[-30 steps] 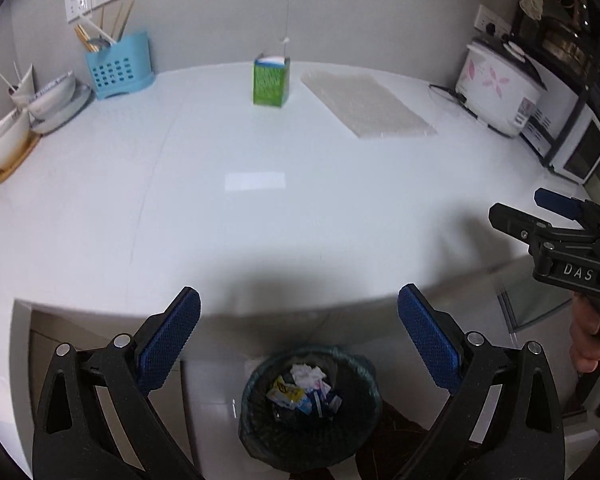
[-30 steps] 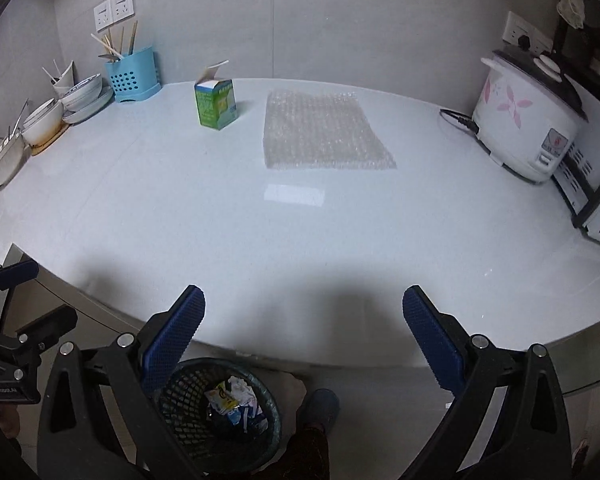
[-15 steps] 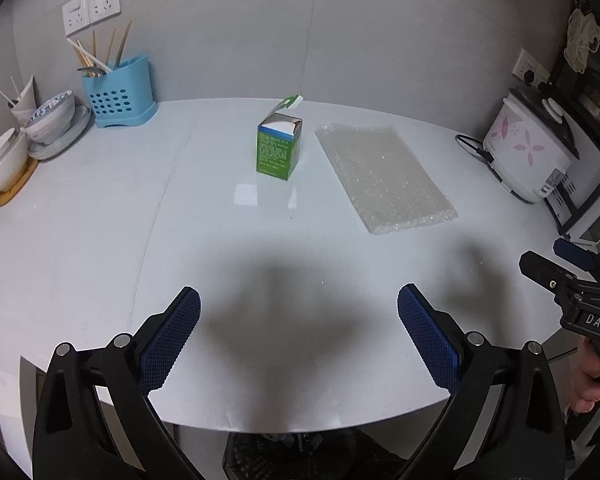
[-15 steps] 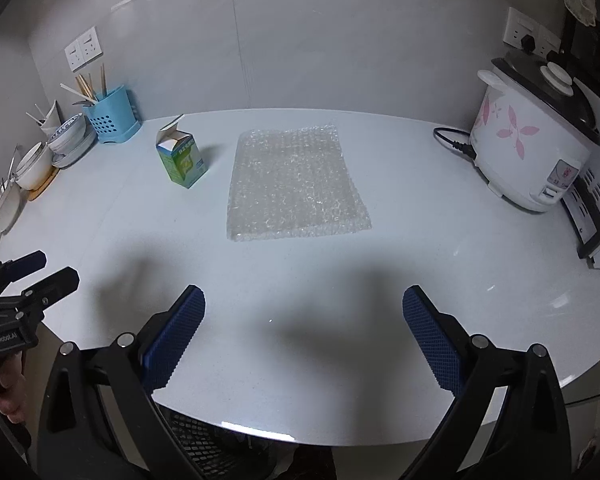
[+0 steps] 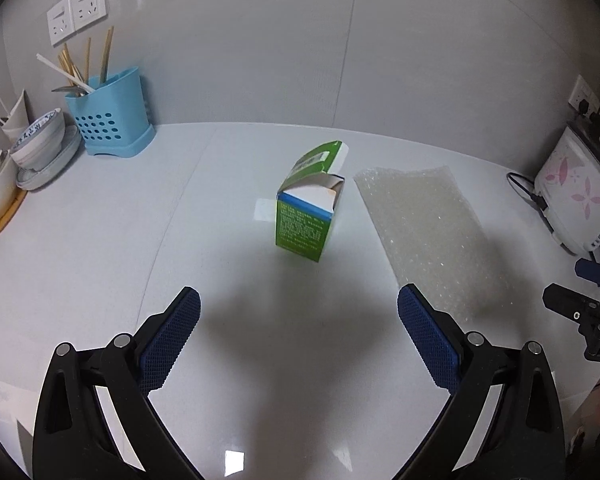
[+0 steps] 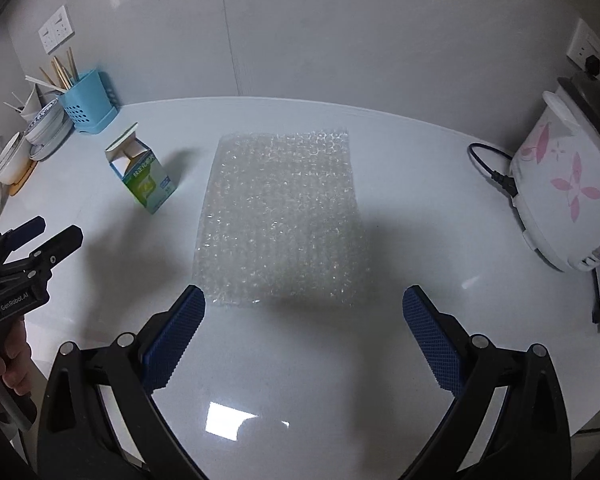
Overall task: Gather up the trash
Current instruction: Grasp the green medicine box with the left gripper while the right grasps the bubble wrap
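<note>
A green and white carton (image 5: 306, 216) with its top flap open stands upright on the white counter (image 5: 100, 240). To its right a sheet of bubble wrap (image 5: 428, 236) lies flat. My left gripper (image 5: 299, 312) is open, a short way in front of the carton, with nothing between its fingers. In the right wrist view the bubble wrap (image 6: 280, 216) lies straight ahead, and my right gripper (image 6: 303, 308) stands open just short of its near edge. The carton (image 6: 144, 176) is to the left there. Each gripper shows at the edge of the other's view: left gripper (image 6: 40, 240), right gripper (image 5: 572, 292).
A blue utensil holder (image 5: 108, 120) with chopsticks and stacked bowls (image 5: 36, 140) stand at the back left. A white rice cooker (image 6: 560, 192) with a black cord (image 6: 492, 168) sits at the right. A person's hand (image 6: 0, 364) holds the left gripper.
Both grippers moved forward from the counter's edge over the counter. The waste bin below has dropped out of view. The carton and bubble wrap now appear much closer. Both stayed open.
</note>
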Available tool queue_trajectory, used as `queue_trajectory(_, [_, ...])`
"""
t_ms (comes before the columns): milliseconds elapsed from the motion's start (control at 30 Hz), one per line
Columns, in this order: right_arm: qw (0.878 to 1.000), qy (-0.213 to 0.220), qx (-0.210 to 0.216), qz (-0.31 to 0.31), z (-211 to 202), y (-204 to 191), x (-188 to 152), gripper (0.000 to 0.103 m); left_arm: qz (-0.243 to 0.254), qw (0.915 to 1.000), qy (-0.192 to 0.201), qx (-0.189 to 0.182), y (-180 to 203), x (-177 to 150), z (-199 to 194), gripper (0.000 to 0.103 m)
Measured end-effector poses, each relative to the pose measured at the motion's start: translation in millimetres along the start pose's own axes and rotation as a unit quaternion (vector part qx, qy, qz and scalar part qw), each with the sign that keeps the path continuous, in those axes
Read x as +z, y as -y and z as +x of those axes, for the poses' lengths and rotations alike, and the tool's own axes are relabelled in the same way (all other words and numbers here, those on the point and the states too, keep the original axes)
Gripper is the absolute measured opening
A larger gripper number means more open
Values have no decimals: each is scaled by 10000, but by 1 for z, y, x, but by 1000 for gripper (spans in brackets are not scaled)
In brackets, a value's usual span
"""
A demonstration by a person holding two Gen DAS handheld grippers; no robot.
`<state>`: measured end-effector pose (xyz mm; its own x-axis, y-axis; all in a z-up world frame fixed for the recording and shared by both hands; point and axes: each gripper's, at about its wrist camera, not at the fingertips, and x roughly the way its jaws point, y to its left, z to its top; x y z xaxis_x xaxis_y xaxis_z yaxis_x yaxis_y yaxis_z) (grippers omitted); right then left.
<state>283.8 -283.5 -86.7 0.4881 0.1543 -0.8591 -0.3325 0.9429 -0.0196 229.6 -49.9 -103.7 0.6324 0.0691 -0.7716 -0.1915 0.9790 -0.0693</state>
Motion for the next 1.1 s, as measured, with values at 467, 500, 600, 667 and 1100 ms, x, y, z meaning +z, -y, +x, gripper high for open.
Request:
queue_trajectory(467, [9975, -692, 133, 21, 96, -11, 52, 95, 64, 9998, -80, 141, 1, 44, 82, 97])
queue_trajectory(500, [9971, -747, 119, 19, 102, -12, 53, 95, 41, 9999, -77, 128, 0, 45, 84, 97])
queue_trajectory(600, [9957, -918, 106, 49, 119, -14, 59, 95, 28, 9999, -56, 83, 1, 49, 91, 96])
queue_trajectory(667, [9941, -1068, 153, 129, 130, -14, 61, 95, 61, 9999, -54, 130, 2, 52, 96, 93])
queue_trajectory(1100, [9880, -1533, 43, 182, 150, -22, 61, 85, 281, 9995, -129, 21, 14, 62, 100, 45])
